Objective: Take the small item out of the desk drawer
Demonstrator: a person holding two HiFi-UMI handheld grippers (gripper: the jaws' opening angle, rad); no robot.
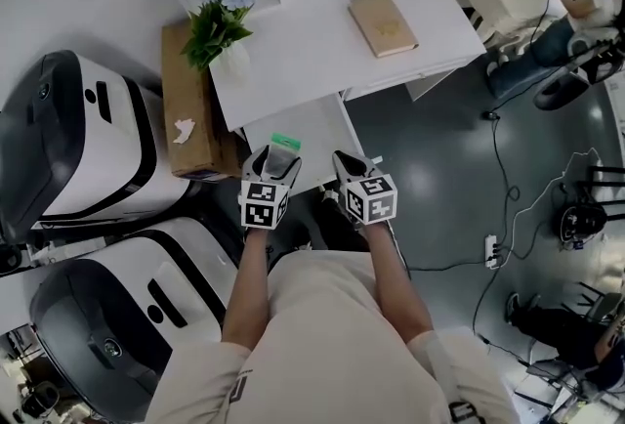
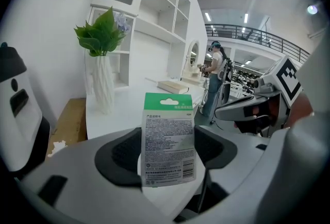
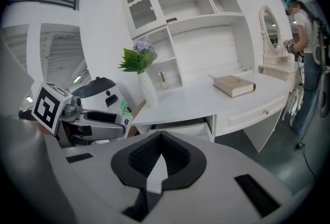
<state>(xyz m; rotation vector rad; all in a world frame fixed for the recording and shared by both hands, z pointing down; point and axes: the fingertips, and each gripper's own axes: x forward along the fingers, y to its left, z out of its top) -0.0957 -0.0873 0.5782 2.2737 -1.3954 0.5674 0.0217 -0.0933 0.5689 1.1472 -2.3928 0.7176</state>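
Note:
My left gripper (image 1: 273, 158) is shut on a small flat packet (image 1: 285, 142) with a green top and a printed white back. It holds the packet upright across its width, above the open white drawer (image 1: 314, 131). In the left gripper view the packet (image 2: 168, 140) stands between the two black pads. My right gripper (image 1: 350, 166) hovers just right of the left one over the drawer's front, shut with nothing in it; its pads meet at the tip (image 3: 161, 138). The right gripper view also shows the left gripper (image 3: 98, 122) with the packet (image 3: 125, 112).
The white desk (image 1: 312, 41) carries a tan book (image 1: 383, 24) and a white vase of flowers (image 1: 223, 12). A cardboard box (image 1: 190, 109) and two white-and-black machines (image 1: 78, 139) stand to the left. A cable and power strip (image 1: 491, 251) lie on the floor at right.

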